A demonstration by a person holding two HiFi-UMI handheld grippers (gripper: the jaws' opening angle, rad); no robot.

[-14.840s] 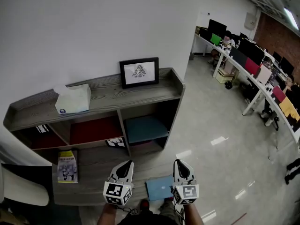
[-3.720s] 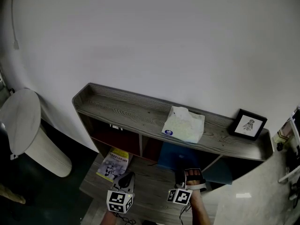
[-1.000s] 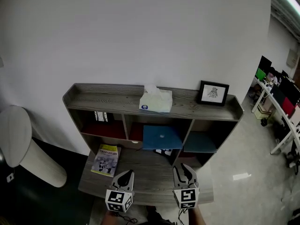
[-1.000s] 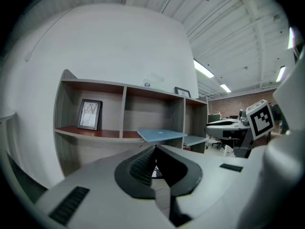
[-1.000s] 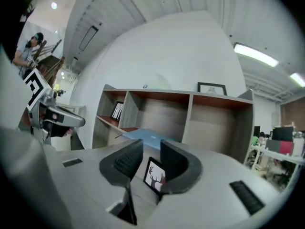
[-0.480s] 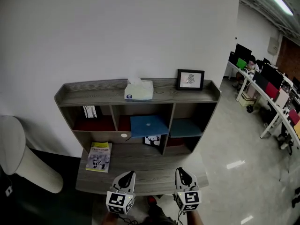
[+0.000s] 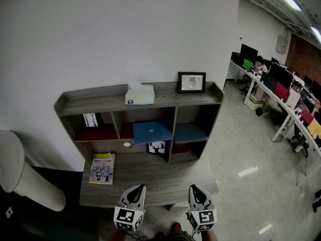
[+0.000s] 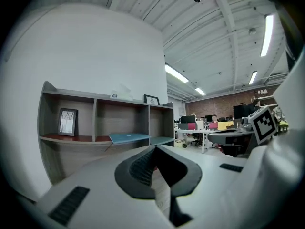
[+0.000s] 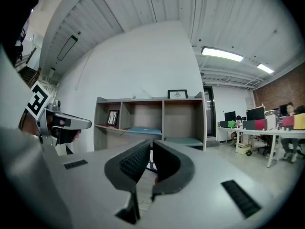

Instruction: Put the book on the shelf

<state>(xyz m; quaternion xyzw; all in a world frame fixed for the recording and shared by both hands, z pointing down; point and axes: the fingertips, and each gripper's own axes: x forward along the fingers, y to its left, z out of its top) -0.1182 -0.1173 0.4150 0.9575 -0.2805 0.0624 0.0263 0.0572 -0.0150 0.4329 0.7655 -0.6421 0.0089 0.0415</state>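
Grey wood shelf [image 7: 90, 97] against white wall [image 7: 125, 29]; left tongs [image 7: 136, 189] together, right tongs [image 7: 195, 189] just closed, empty.

on top of the shelf [image 7: 90, 100] the tissue box [image 7: 140, 95] sits left of the picture frame [image 7: 191, 82]; the book [image 7: 151, 132] lies in its middle compartment; a booklet [image 7: 102, 168] lies on its lower ledge, at the left; my left gripper [image 7: 137, 188] and right gripper [image 7: 195, 189] are before that ledge

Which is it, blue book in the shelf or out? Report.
In: the blue book lies flat in the shelf's middle compartment, front edge jutting out.
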